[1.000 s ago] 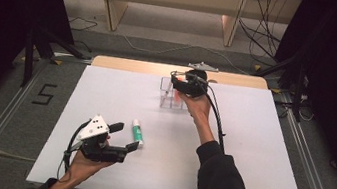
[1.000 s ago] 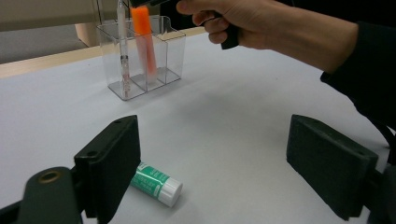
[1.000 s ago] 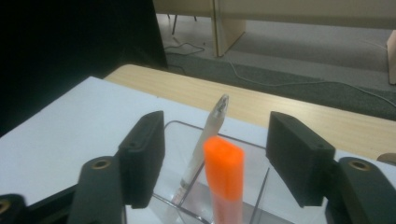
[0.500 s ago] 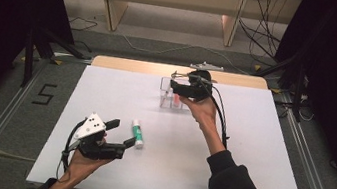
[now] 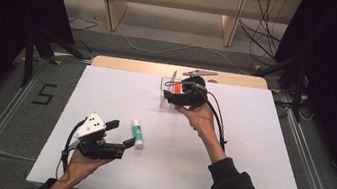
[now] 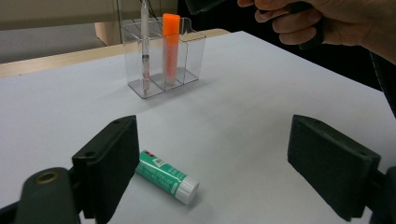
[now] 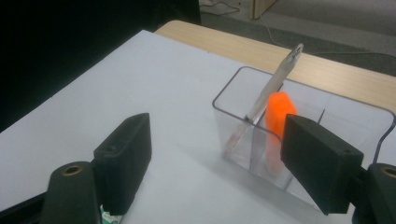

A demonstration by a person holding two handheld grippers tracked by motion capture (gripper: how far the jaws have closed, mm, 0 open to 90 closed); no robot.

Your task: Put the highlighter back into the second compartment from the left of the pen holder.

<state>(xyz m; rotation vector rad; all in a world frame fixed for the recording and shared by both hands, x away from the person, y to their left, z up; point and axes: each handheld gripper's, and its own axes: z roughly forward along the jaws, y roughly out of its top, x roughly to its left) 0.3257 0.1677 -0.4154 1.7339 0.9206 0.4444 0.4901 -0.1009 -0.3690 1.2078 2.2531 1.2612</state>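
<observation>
On the white table, the clear organizer holds a pen and an orange marker upright. The right gripper, just beside it, has just spread its jaws, empty. The glue stick lies flat — long axis running away from the person — just ahead of the left gripper, the nearer one, agape.

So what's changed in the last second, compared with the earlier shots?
The right gripper has just opened its jaws and drawn back slightly from the clear organizer, leaving the orange marker standing in it; nothing sits between the jaws. The left gripper, glue stick and pen stayed as they were.
</observation>
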